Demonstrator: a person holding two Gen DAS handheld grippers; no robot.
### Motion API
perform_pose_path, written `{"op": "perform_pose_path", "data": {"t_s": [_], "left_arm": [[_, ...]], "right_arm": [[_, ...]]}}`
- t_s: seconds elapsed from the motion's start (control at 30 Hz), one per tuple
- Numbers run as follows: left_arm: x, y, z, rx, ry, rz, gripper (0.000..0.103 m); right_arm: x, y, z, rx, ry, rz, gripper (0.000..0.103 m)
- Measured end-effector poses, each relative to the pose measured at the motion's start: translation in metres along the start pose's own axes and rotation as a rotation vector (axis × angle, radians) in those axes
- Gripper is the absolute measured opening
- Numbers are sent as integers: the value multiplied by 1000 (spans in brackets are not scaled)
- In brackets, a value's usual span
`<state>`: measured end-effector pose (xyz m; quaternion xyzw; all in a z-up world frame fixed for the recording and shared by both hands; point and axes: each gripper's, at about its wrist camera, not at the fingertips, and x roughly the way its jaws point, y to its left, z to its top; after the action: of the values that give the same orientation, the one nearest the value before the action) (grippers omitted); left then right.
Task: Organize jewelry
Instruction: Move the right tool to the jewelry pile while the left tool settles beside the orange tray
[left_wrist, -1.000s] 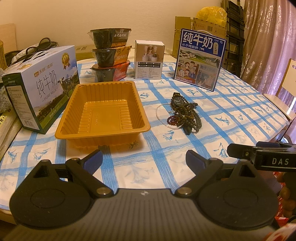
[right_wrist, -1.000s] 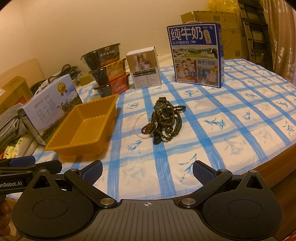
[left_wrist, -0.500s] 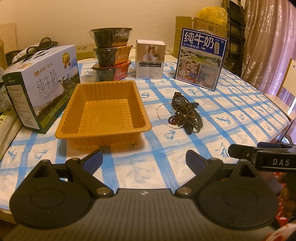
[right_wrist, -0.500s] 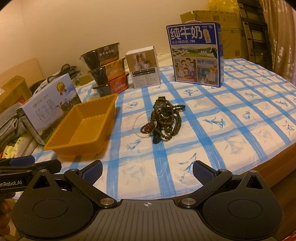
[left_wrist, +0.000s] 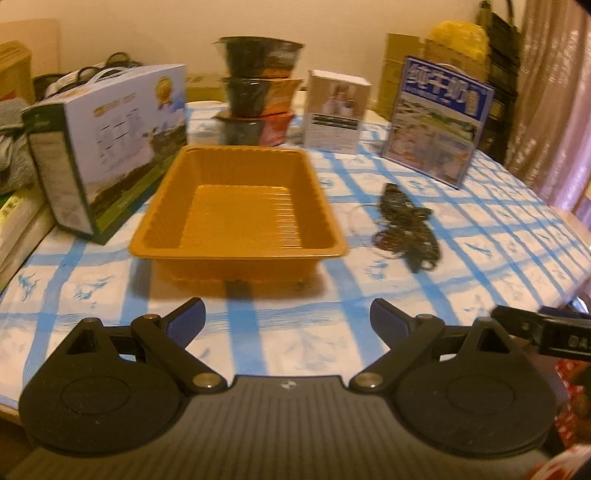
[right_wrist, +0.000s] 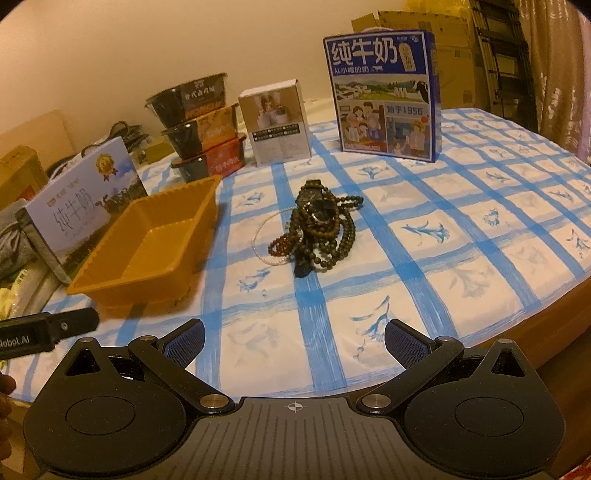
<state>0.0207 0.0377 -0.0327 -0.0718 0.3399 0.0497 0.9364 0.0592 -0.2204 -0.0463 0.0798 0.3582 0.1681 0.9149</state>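
Note:
A pile of jewelry (right_wrist: 319, 229) lies on the blue-checked tablecloth: dark bead strings, a black watch, a reddish bead bracelet and a thin white bead loop. The same pile (left_wrist: 406, 225) shows blurred in the left wrist view, right of an empty orange plastic tray (left_wrist: 238, 208). In the right wrist view the tray (right_wrist: 147, 240) sits left of the pile. My left gripper (left_wrist: 287, 321) is open, near the table's front edge, facing the tray. My right gripper (right_wrist: 294, 341) is open too, well short of the pile. Neither holds anything.
A white-and-green milk carton (left_wrist: 110, 147) stands left of the tray. Behind it are stacked noodle bowls (right_wrist: 201, 125), a small white box (right_wrist: 277, 123) and a blue milk box (right_wrist: 384, 96). A curtain (left_wrist: 550, 92) hangs at right.
My left gripper has swung left and moved in toward the tray, which now sits centred and larger; that view is motion-blurred. My right gripper has edged slightly closer to the pile.

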Motion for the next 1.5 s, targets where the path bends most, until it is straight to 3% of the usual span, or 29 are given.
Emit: {"op": "perform_pose_path", "data": {"t_s": [0.3,0.77,1.17,1.3,1.5], "left_arm": [[31,54,1,-189,-38,68,88],[80,100,12,-362,-139,178,76],[120,106,21,-367,-157,214,37],[125,108,22,-344,-170,216,16],[126,107,24,-278,-213,190,11]], "right_arm": [[39,2,0,1,56,-11,103],[103,2,17,37,99,-11,103],[137,2,24,43,112,1,103],[143,-1,25,43,100,5,103],[148,-7,24,33,62,15,103]]}}
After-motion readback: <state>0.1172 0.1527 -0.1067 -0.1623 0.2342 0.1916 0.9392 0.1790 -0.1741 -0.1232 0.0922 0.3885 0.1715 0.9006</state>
